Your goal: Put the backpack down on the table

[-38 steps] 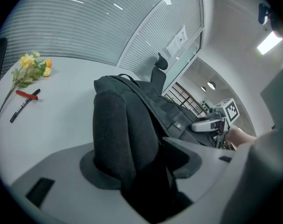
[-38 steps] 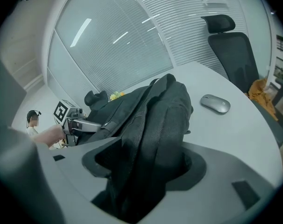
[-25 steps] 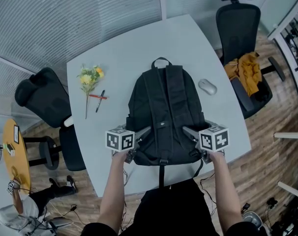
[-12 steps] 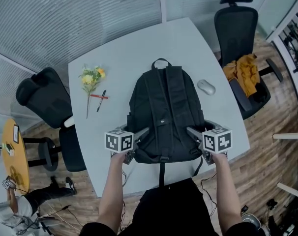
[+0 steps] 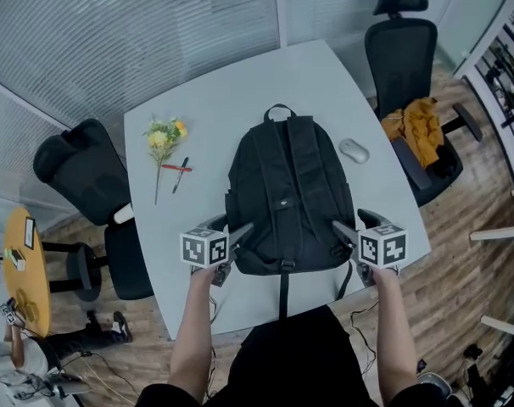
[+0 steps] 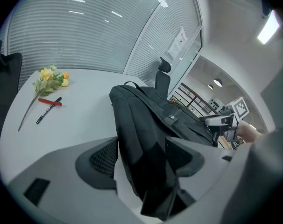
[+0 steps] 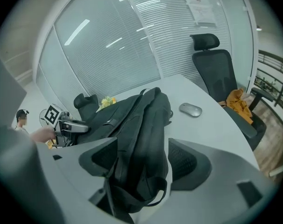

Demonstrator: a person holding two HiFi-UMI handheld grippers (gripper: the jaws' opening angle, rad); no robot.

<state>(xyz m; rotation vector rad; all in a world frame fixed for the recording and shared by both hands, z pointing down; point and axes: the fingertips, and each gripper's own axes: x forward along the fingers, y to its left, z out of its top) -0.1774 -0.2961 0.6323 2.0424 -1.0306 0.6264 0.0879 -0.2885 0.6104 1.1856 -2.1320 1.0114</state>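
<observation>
A black backpack (image 5: pixel 282 193) lies flat on the pale grey table (image 5: pixel 215 100), straps up and top handle pointing away from me. My left gripper (image 5: pixel 231 228) is at its lower left corner, my right gripper (image 5: pixel 349 225) at its lower right corner. In the left gripper view the backpack's side (image 6: pixel 146 125) runs between the spread jaws of the left gripper (image 6: pixel 141 160), with a strip of table showing beside one pad. In the right gripper view the backpack's corner (image 7: pixel 137 125) and a strap loop sit between the wide jaws of the right gripper (image 7: pixel 141 162). Both grippers are open.
A grey mouse (image 5: pixel 354 150) lies right of the backpack. Yellow flowers (image 5: pixel 164 134) and two pens (image 5: pixel 176 170) lie at the left. A black chair (image 5: pixel 405 41) with an orange cloth (image 5: pixel 414 125) stands at the right, another chair (image 5: pixel 79 168) at the left.
The right gripper has shifted outward to the right and both have drawn a little toward me. The backpack stays flat on the table.
</observation>
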